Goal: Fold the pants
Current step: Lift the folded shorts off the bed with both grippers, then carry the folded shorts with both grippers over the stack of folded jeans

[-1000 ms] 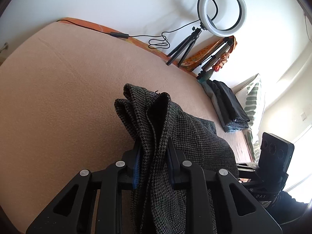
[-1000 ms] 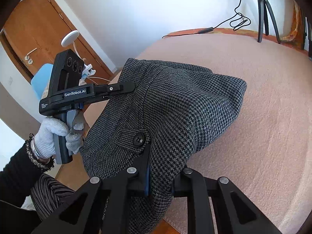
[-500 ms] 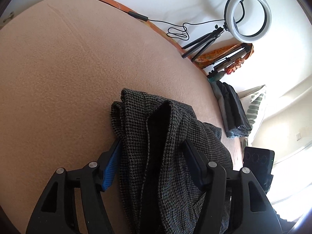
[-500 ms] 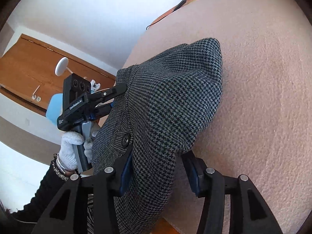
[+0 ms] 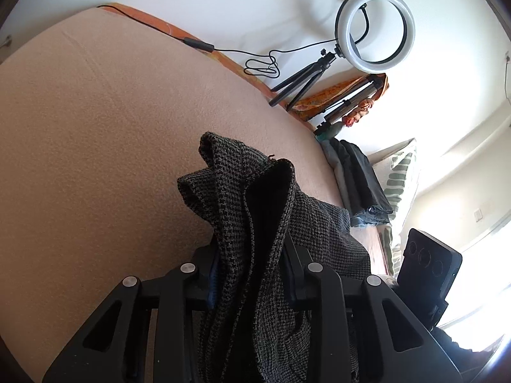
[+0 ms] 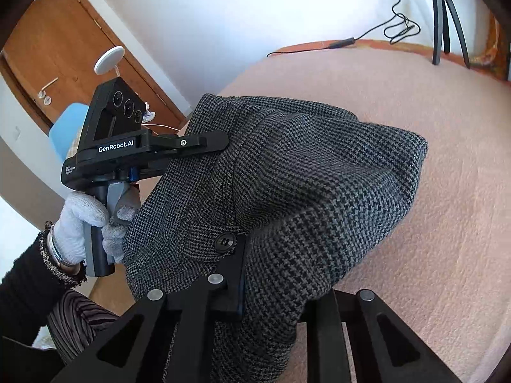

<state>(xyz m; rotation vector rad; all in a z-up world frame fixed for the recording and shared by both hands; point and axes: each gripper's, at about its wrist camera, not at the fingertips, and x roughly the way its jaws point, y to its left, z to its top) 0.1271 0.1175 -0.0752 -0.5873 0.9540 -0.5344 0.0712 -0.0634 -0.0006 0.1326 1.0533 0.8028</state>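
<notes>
The grey houndstooth pants (image 6: pixel 303 172) are bunched and held up over the near edge of the pink bed. My left gripper (image 5: pixel 252 255) is shut on a thick fold of the pants (image 5: pixel 255 210); it also shows in the right wrist view (image 6: pixel 220 142) clamped on the waist edge. My right gripper (image 6: pixel 271 274) is shut on the pants next to a black button (image 6: pixel 225 242), and the cloth hides its right finger. Its camera block shows in the left wrist view (image 5: pixel 428 261).
The pink bed (image 5: pixel 95 134) stretches ahead. A ring light on a tripod (image 5: pixel 373 32) and cable stand at its far edge, with folded dark clothes (image 5: pixel 361 178) and a striped pillow (image 5: pixel 399 172). A wooden door (image 6: pixel 57 51) and blue chair (image 6: pixel 67 127) are at left.
Both grippers stood open around the pants half a second ago and are now shut on them again. The pants are lifted slightly and both views tilted back up.
</notes>
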